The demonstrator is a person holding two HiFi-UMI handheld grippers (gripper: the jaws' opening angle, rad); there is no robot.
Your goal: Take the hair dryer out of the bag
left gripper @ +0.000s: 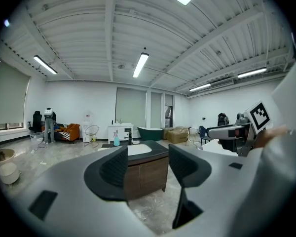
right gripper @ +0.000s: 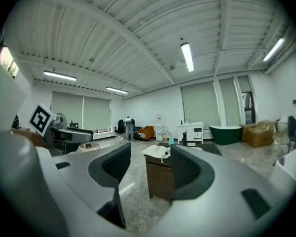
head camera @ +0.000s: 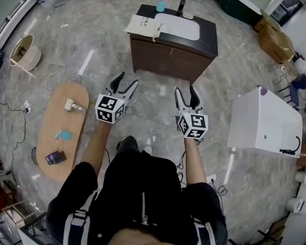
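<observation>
The cream cloth drawstring bag (head camera: pixel 143 24) lies flat on the near left corner of the dark wood counter (head camera: pixel 204 41) with its black top and white basin. It is straight ahead of me and well apart from both tools. I judge its long side runs roughly along the counter's front edge, with a cord dangling over it. The hair dryer itself shows nowhere, so I take it to be inside the bag.

The left tool (head camera: pixel 126 81) has its jaws spread with nothing between them. The right tool (head camera: pixel 185 92) is likewise spread and empty. From the head view the left tool is the nearer one, since the bag sits ahead and only slightly to its right. For the right tool the bag lies ahead and off to the left.

The right gripper view frames the bag (right gripper: pixel 157 152) between its jaws, on the counter's corner. The left gripper view shows only the basin and cabinet front (left gripper: pixel 148 171) there, and I can't pick the bag out in it.
</observation>
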